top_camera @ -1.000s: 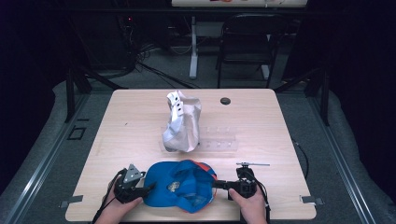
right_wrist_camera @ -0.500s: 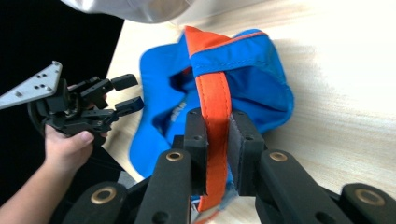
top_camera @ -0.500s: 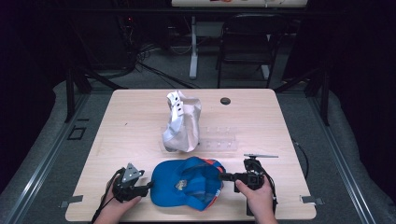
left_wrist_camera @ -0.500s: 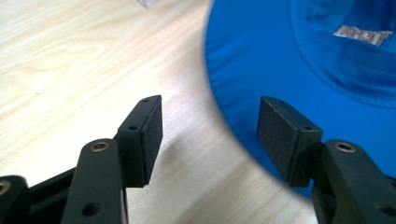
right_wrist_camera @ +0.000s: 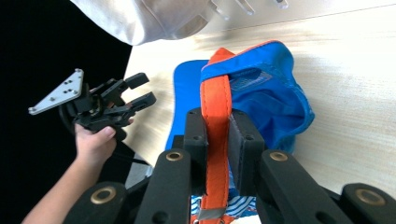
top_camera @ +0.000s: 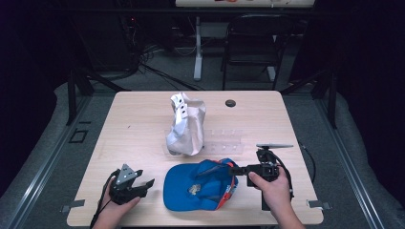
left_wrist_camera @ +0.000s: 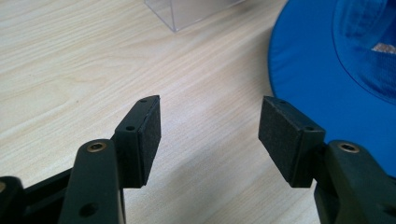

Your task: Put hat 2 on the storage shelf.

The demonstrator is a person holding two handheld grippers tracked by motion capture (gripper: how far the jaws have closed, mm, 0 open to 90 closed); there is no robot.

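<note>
Right gripper (right_wrist_camera: 217, 135): jaws clamped on the cap's orange strap (right_wrist_camera: 215, 107), lifting that edge off the table (top_camera: 143, 119). Blue cap (top_camera: 200, 186) lies at the near edge, brim toward the left gripper (left_wrist_camera: 210, 135), whose jaws stand open over bare wood just beside the brim. White bag (top_camera: 186, 124) stands behind the cap.

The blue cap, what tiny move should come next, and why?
Probably bring the open left gripper in to take the brim of the blue cap. The right gripper is already shut on the cap's orange strap, lifting that side, while the left jaws stand empty just beside the brim.
</note>
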